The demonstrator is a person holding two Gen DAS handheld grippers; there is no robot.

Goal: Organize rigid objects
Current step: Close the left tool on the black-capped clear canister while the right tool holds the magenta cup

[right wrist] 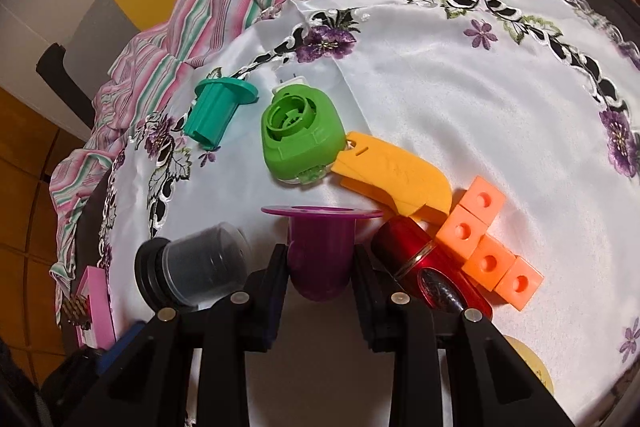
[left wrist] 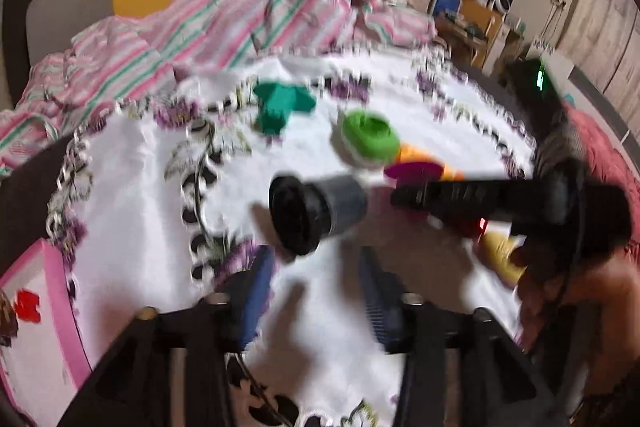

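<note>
While the left wrist view is smearing with motion blur, the left gripper [left wrist: 316, 291] is standing with its jaws apart and nothing between them, low over the white flowered cloth [left wrist: 140, 227] on the bed. Just ahead of it the black-capped grey canister [left wrist: 316, 213] is lying on its side, cap toward the left, long axis running left to right. The right gripper [left wrist: 408, 193] is reaching in from the right edge, pointing leftward at the canister.

In the right wrist view, the right gripper [right wrist: 320, 263] is clamping its jaws on the stem of the purple flanged piece [right wrist: 322, 247], whose flange is facing away and whose long axis is running along the fingers. The canister [right wrist: 196, 267] is lying just left of it, the red cylinder [right wrist: 428, 267] just right, then the orange cube chain [right wrist: 486, 247].

The canister is looking ready to roll on the soft cloth if nudged sideways. Lifting the purple piece is likely to drag the overlapping yellow-orange piece [right wrist: 396, 179], or bump the red cylinder
</note>
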